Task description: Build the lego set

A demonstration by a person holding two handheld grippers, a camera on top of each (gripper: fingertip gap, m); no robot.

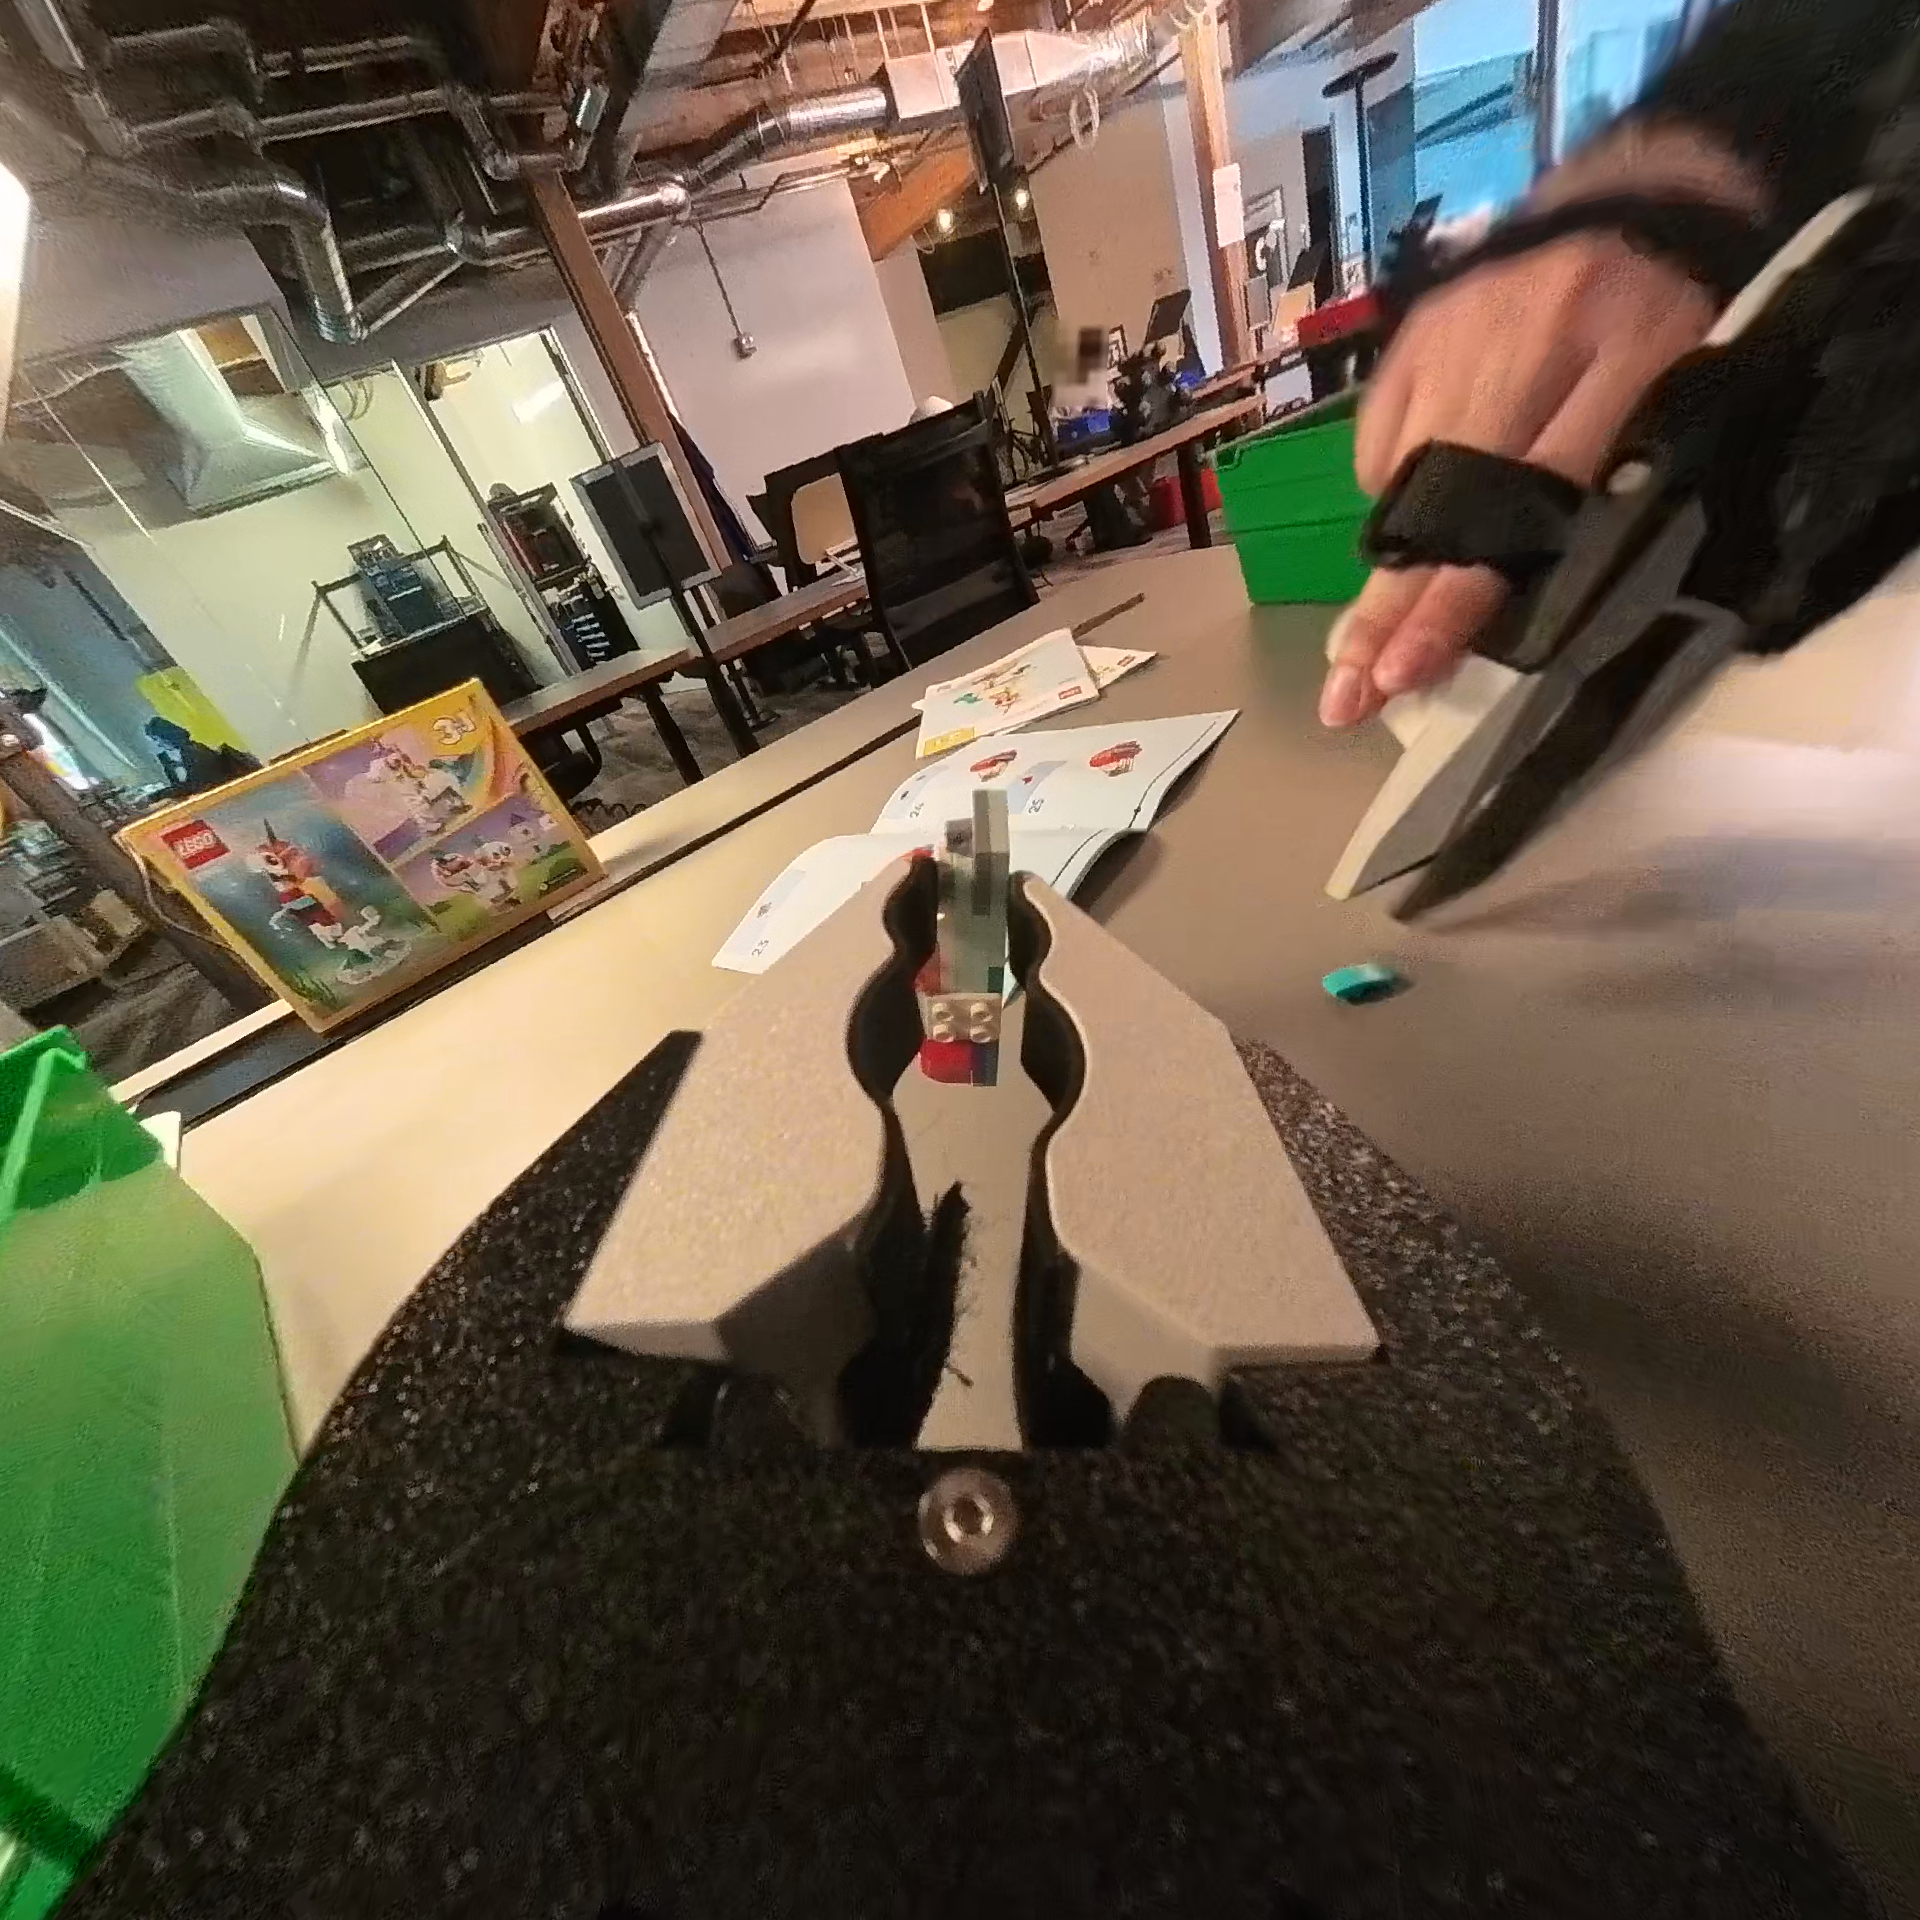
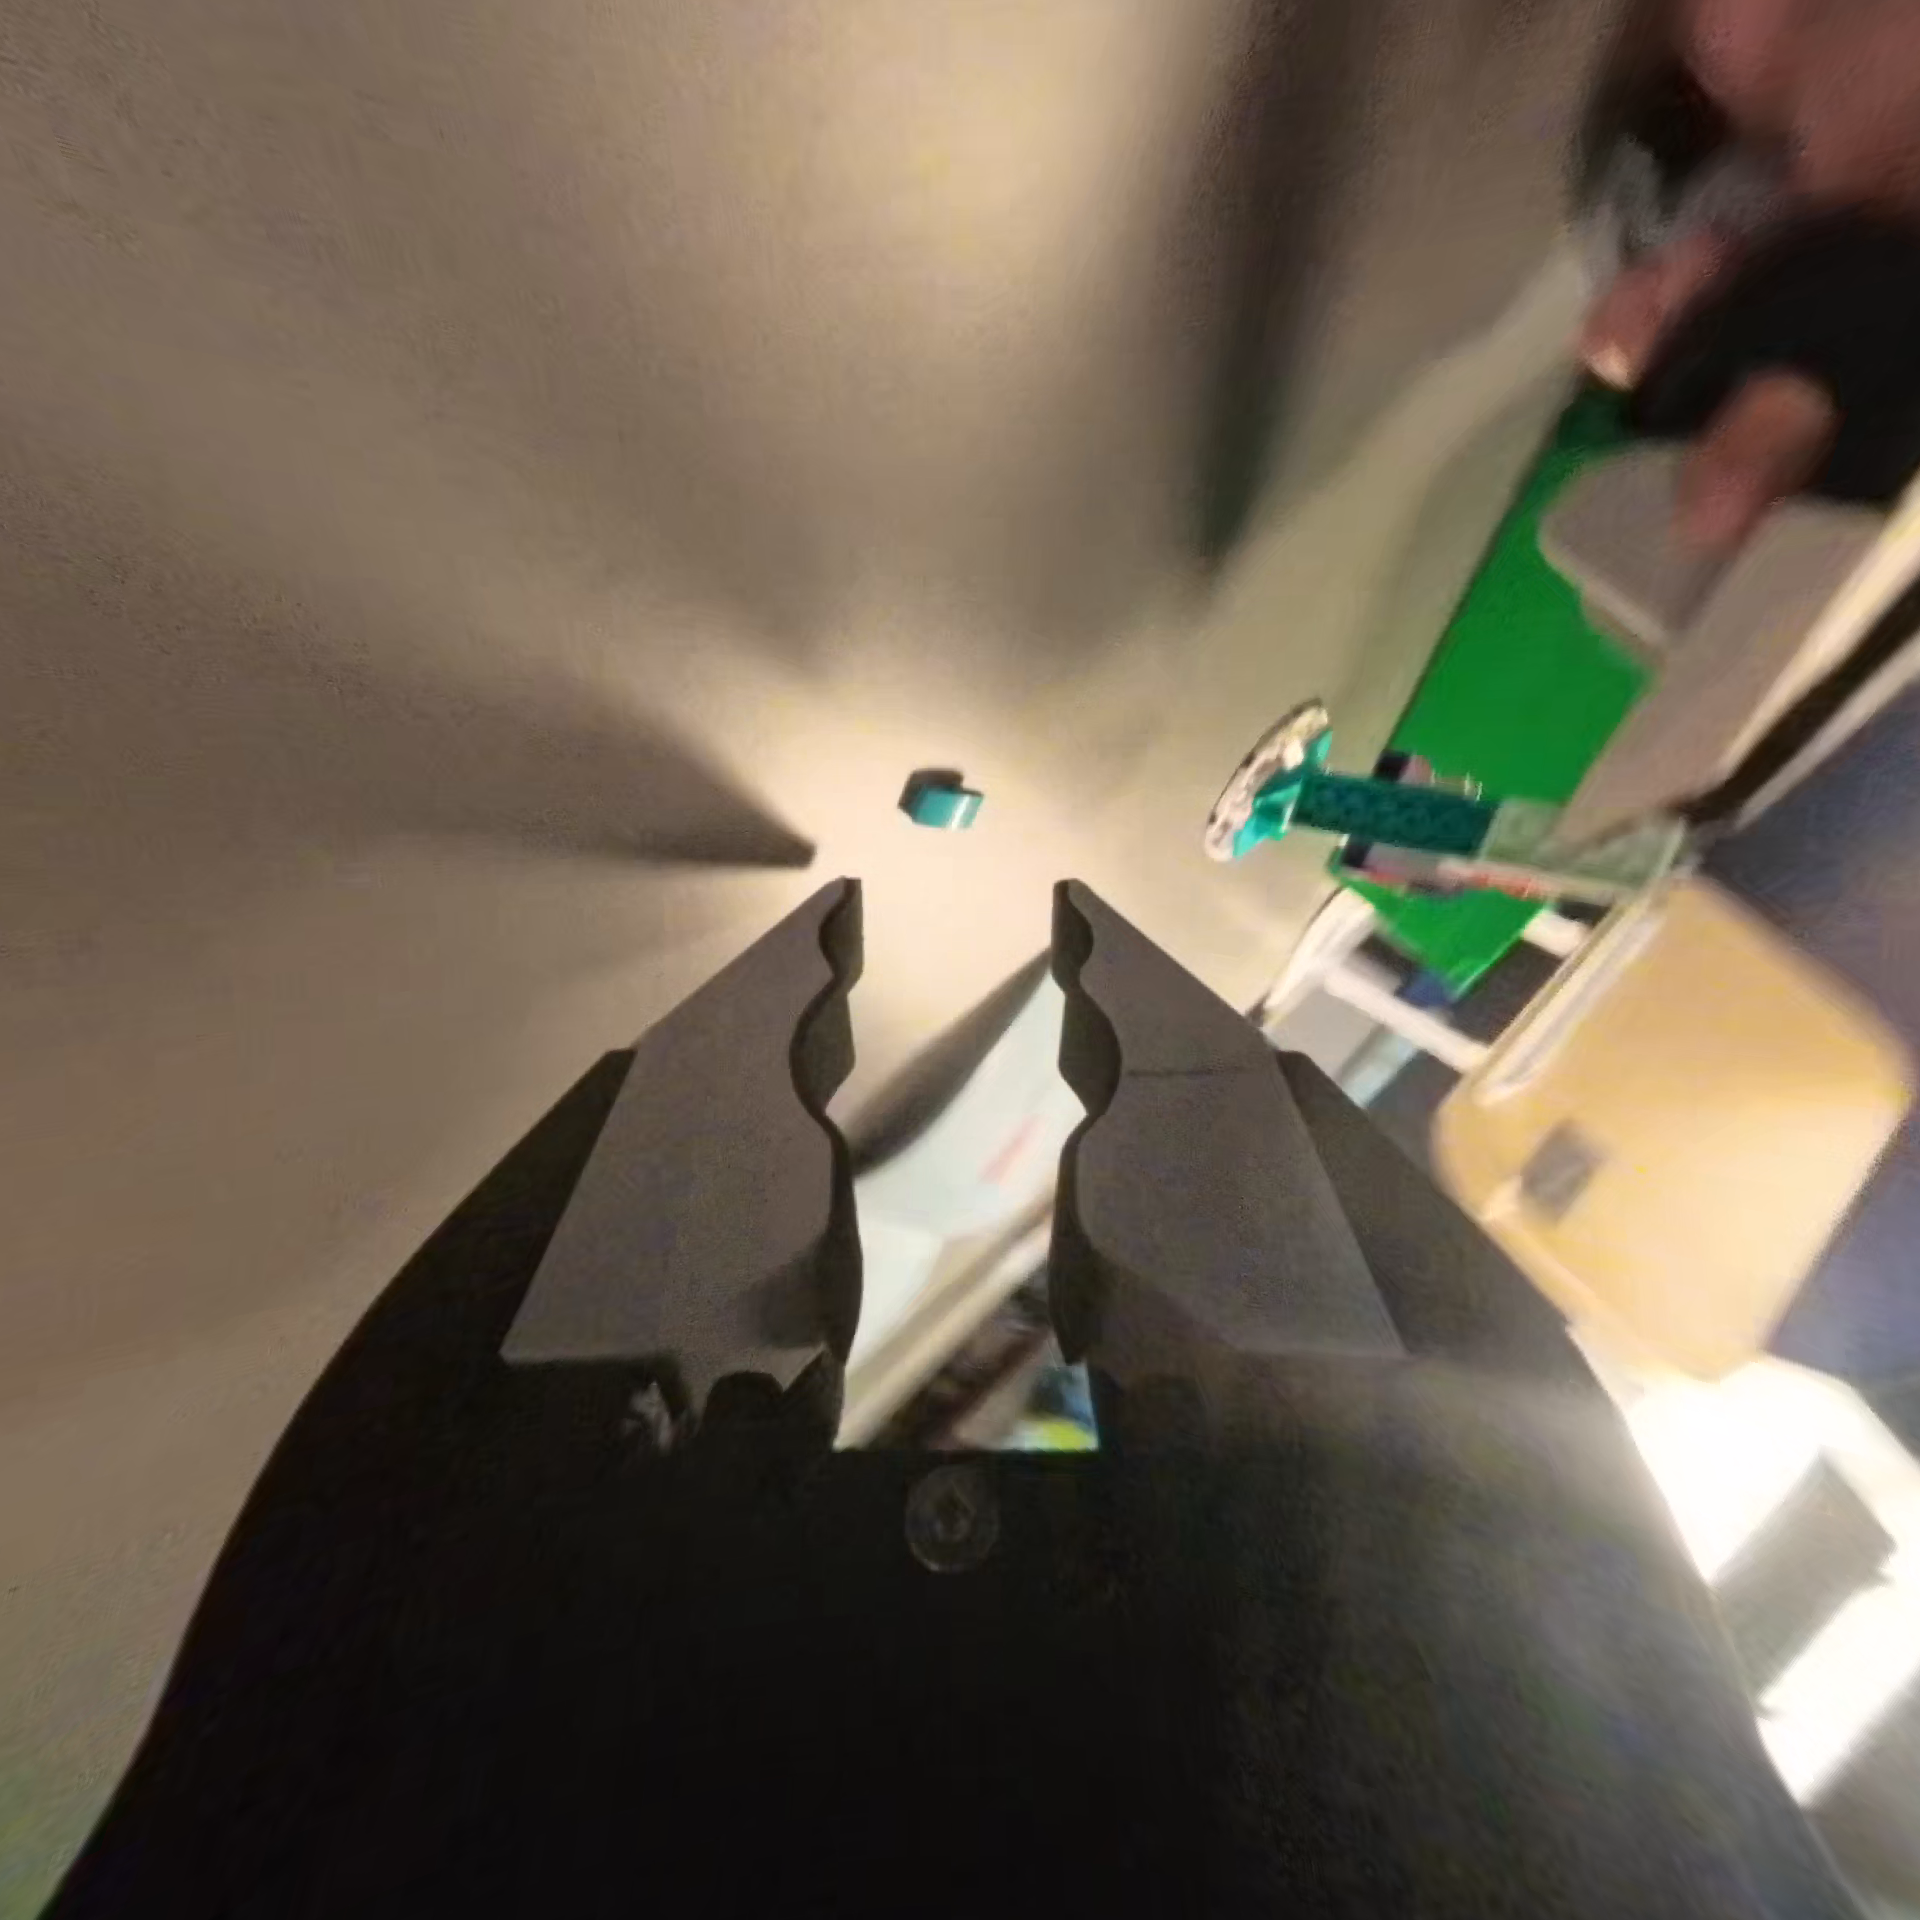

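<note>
On the table's (image 1: 520, 1122) left, a printed box (image 1: 364, 847) is standing; I'm leaving its writing unread. I'm clamping my left gripper (image 1: 971, 914) on the model (image 1: 966, 997). My right gripper (image 2: 956, 899) is hanging open, the teal piece (image 2: 940, 802) lying just beyond its tips.

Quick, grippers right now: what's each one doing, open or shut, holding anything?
Left gripper: shut on the partly built lego assembly.
Right gripper: open, empty, just above the small teal piece lying on the table.
</note>
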